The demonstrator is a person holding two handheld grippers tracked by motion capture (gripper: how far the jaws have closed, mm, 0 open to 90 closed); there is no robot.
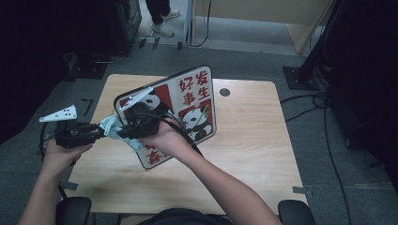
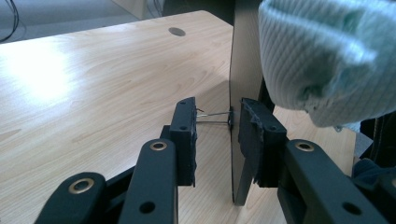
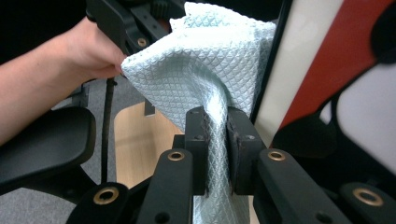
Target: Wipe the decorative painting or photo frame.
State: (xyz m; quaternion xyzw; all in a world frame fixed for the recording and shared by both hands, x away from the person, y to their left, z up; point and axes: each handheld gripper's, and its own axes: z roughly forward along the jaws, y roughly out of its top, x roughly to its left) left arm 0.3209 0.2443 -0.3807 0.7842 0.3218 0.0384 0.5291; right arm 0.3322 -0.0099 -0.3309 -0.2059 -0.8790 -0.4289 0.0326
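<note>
The left gripper (image 2: 217, 135) straddled the edge of the upright panda board (image 1: 187, 101) above the table (image 1: 253, 140), jaws parted; the right gripper (image 3: 217, 149) pinched the pale-green cloth (image 3: 205, 70) beside the board.

Board (image 1: 197, 101) upright on table (image 1: 253, 140) — cloth (image 1: 111, 126) at its left edge

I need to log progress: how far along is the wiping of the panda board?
Done: the board is stood up on the table and the cloth is picked up. In hand: the right gripper clamps the cloth against the board; the left gripper straddles the board's edge, jaws apart. Left: how much wiping remains cannot be told.
</note>
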